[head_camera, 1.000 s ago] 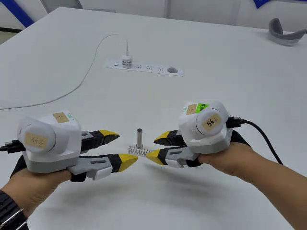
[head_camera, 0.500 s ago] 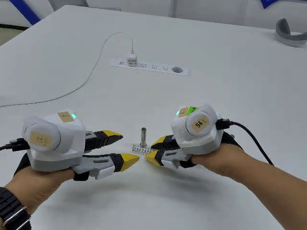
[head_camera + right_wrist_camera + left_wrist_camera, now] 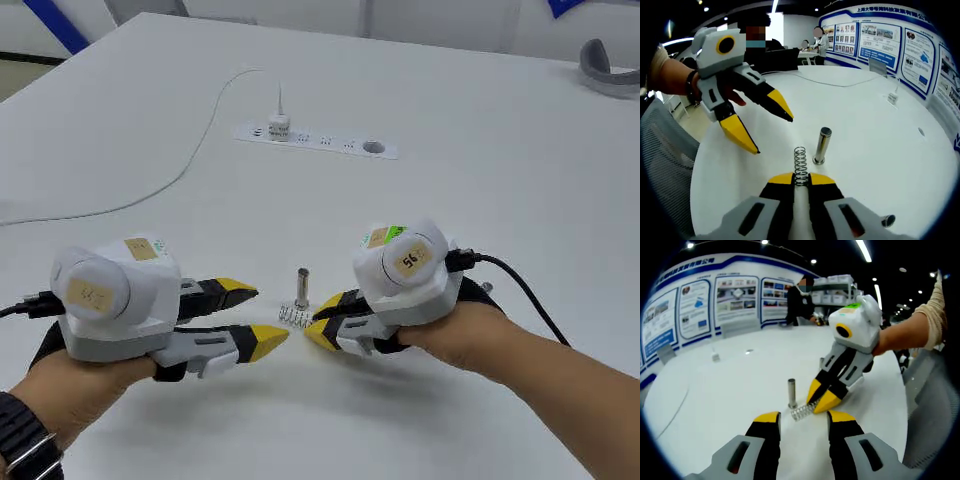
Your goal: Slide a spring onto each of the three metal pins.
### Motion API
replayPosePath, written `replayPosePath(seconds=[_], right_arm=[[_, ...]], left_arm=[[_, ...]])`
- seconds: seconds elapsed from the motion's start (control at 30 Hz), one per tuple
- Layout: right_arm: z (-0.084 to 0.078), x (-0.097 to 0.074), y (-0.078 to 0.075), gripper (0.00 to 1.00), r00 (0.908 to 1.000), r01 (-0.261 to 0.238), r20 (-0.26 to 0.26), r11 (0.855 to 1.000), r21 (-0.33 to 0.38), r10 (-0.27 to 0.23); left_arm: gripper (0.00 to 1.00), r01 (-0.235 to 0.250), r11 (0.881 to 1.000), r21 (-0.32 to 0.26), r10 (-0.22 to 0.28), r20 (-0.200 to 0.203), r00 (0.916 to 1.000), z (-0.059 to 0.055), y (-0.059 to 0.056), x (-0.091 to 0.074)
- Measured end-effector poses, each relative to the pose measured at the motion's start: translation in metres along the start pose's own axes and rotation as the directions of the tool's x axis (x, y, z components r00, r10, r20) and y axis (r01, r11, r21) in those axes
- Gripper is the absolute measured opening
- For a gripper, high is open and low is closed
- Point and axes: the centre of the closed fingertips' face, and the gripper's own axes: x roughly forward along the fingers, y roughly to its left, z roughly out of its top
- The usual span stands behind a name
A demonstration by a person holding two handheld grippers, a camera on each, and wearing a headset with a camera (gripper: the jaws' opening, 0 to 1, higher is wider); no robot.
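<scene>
At the left, the left hand-held gripper (image 3: 264, 314) hung low over the white bench (image 3: 450, 120), its jaws apart and holding nothing, aimed toward the middle. There the spring (image 3: 293, 317) lay on its side at the foot of an upright metal pin (image 3: 302, 288), which carried no spring yet. On the right, the right hand-held gripper (image 3: 317, 323), whose jaws had stood wide either side of the spring a second before, had drawn together and now pinched the spring's near end. The grasp looked made; lifting the coil, turning it upright and threading it over the pin's top remained
</scene>
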Motion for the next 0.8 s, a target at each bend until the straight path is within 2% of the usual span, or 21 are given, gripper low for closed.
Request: replayPosePath(seconds=[0.1,0.23,0.37,0.43,0.53,0.67,0.8], right_arm=[[-0.003,-0.005,0.009,0.12,0.9992,-0.037,-0.016,0.999,0.006,0.037],[0.0,-0.013,0.022,0.11,0.9967,-0.08,-0.02,0.996,-0.032,0.079],[0.002,-0.025,0.038,0.11,0.9884,-0.15,-0.041,0.984,-0.092,0.147],[0.0,-0.031,0.042,0.11,0.9855,-0.163,-0.067,0.978,-0.129,0.156],[0.002,-0.038,0.048,0.11,0.981,-0.19,-0.067,0.97,-0.154,0.182],[0.002,-0.044,0.051,0.11,0.9763,-0.211,-0.09,0.96,-0.184,0.197],[0.001,-0.046,0.053,0.11,0.9715,-0.229,-0.111,0.951,-0.208,0.209]], left_arm=[[0.37,0.021,1.0,0.009,-0.021,-0.015,0.9997,-0.003,-0.006,0.001],[0.35,0.065,0.997,0.031,-0.064,-0.036,0.9973,-0.009,-0.019,0.003],[0.34,0.105,0.992,0.068,-0.101,-0.052,0.9935,-0.013,-0.028,0.004],[0.32,0.122,0.989,0.083,-0.118,-0.058,0.9913,-0.013,-0.032,0.004],[0.29,0.136,0.985,0.11,-0.129,-0.07,0.9892,-0.014,-0.036,0.006],[0.24,0.156,0.979,0.13,-0.148,-0.065,0.9868,-0.011,-0.041,0.006],[0.2,0.191,0.967,0.169,-0.18,-0.077,0.9807,-0.012,-0.05,0.007]])
